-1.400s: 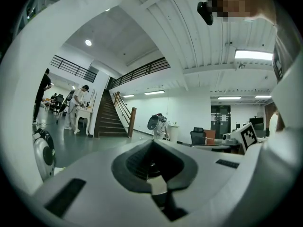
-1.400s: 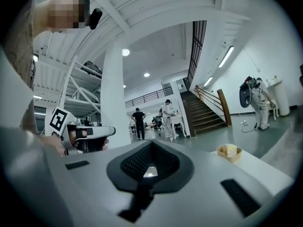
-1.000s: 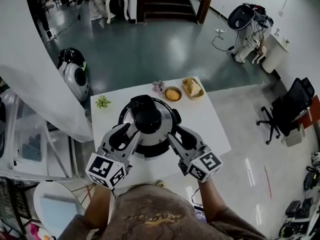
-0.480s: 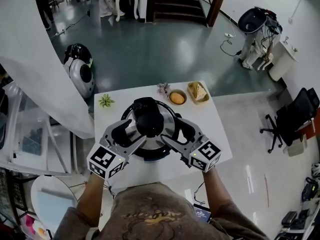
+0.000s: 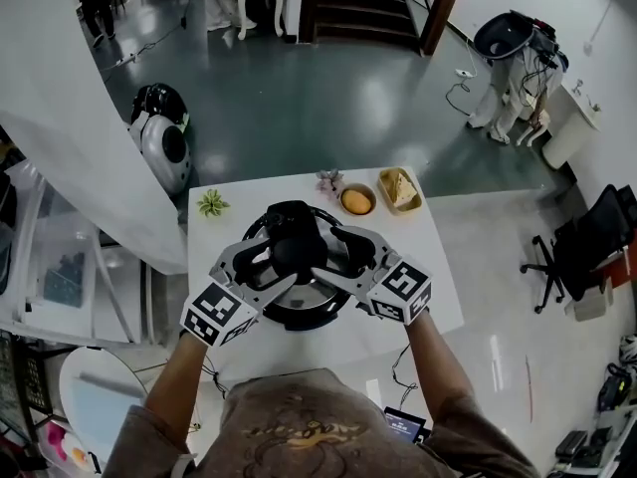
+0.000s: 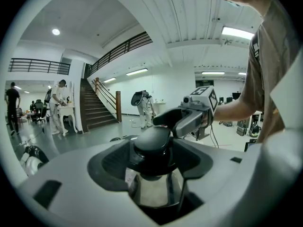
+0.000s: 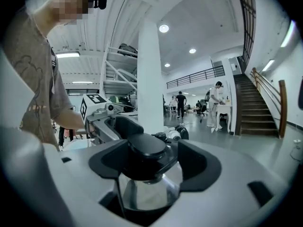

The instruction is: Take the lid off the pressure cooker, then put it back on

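The steel pressure cooker (image 5: 311, 297) stands in the middle of the white table (image 5: 423, 267), its lid on and topped by a black knob (image 5: 292, 247). My left gripper (image 5: 267, 265) reaches in from the lower left, my right gripper (image 5: 333, 257) from the lower right, and they meet at the knob. In the left gripper view the knob (image 6: 151, 138) sits between the wide-open jaws of the left gripper (image 6: 152, 160), with the right gripper (image 6: 166, 120) just behind it. The right gripper (image 7: 151, 167) likewise straddles the knob (image 7: 147, 148), open. Neither gripper's pads visibly press on it.
At the table's far edge sit a small bowl of orange food (image 5: 357, 200), a tray with bread (image 5: 400, 189), a little green plant (image 5: 211, 204) and a small ornament (image 5: 327, 179). The table's near edge lies just in front of the person's body.
Both grippers moved inward and forward from the cooker's sides to the lid knob. Their jaws spread wider and now straddle the knob.
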The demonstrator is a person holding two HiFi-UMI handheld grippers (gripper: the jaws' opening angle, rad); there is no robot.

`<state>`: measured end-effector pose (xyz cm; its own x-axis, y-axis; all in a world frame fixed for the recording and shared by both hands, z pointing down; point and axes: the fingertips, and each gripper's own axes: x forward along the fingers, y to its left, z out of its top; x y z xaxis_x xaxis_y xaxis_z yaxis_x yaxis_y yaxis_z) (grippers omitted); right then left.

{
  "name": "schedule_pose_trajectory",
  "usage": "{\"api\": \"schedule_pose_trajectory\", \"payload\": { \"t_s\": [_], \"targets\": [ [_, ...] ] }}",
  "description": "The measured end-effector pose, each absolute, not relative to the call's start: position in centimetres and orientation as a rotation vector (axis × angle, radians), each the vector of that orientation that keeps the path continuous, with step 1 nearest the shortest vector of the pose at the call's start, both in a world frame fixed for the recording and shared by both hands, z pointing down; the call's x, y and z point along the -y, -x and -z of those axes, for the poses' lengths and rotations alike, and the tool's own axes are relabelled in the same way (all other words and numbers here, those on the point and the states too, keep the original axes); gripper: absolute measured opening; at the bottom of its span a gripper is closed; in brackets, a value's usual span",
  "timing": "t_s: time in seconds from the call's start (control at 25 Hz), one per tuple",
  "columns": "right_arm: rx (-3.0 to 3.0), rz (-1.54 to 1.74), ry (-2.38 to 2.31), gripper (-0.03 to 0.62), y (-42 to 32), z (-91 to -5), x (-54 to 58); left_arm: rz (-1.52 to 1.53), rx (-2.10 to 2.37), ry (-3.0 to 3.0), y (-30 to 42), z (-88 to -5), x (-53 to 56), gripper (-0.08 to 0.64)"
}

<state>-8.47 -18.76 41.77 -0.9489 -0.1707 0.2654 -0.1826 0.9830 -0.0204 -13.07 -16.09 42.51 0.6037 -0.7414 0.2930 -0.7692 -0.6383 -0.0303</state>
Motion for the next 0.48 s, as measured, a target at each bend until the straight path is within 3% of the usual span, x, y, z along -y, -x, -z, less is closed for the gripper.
{"api": "schedule_pose_trajectory", "payload": {
  "t_s": [0.48],
  "targets": [
    [2.712,0.014,0.101,0.325,10.9,-43.0,18.4,-0.567,1.112,-2.784,12.0,-43.6,16.9,0.285]
  ]
}}
